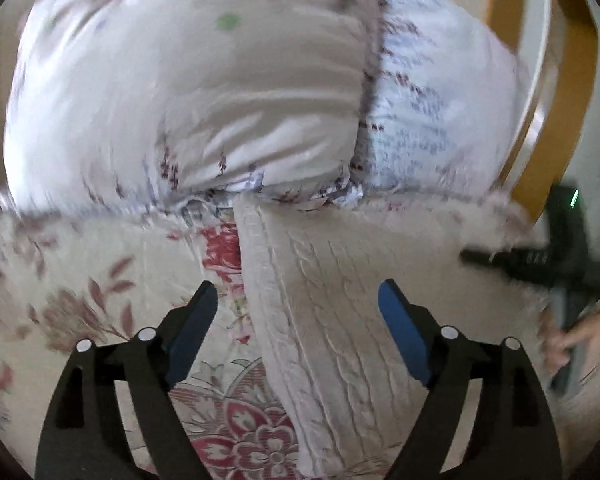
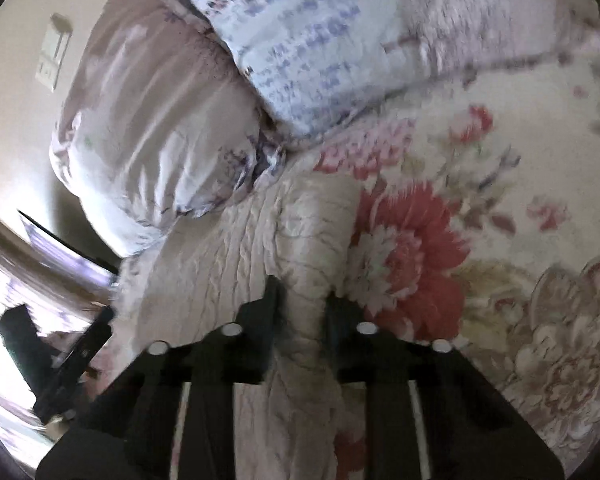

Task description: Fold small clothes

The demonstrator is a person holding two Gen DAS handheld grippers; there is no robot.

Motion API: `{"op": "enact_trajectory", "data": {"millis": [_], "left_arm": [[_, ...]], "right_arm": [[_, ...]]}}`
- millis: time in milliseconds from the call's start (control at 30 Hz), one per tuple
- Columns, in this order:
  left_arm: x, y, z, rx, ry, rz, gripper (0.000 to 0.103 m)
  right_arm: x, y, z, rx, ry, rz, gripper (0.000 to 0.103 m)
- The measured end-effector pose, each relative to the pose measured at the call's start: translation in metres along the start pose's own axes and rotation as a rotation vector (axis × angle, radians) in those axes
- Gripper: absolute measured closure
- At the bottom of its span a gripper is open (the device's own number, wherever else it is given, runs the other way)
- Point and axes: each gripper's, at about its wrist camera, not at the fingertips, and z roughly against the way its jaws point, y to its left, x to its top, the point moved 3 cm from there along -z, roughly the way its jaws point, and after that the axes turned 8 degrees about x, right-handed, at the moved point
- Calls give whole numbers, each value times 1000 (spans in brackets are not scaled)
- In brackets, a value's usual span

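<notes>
Right tool (image 2: 302, 304) is pinching a cream knitted garment (image 2: 228, 264) on the floral bedspread (image 2: 500, 184); left tool (image 1: 296, 308) is hovering wide apart.

A bedroom in a home. A floral bedspread (image 2: 480, 200) fills the lower half of the left wrist view, with 2 pillows (image 1: 188, 96) across its upper half; a wall switch plate (image 2: 54, 56) shows at the right wrist view's upper left.
</notes>
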Motion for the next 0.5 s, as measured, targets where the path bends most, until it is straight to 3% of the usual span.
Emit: {"op": "enact_trajectory", "data": {"millis": [67, 167, 367, 500], "left_arm": [[-4, -10, -4, 46, 11, -58, 19], [-10, -15, -13, 51, 50, -73, 19], [-17, -18, -19, 63, 81, -64, 18], [-18, -18, -16, 77, 76, -68, 16]], "right_arm": [[2, 0, 3, -52, -30, 15, 92], [3, -12, -2, -137, -30, 1, 93], [1, -13, -8, -201, -8, 26, 90], [0, -2, 3, -254, -36, 95, 66]]}}
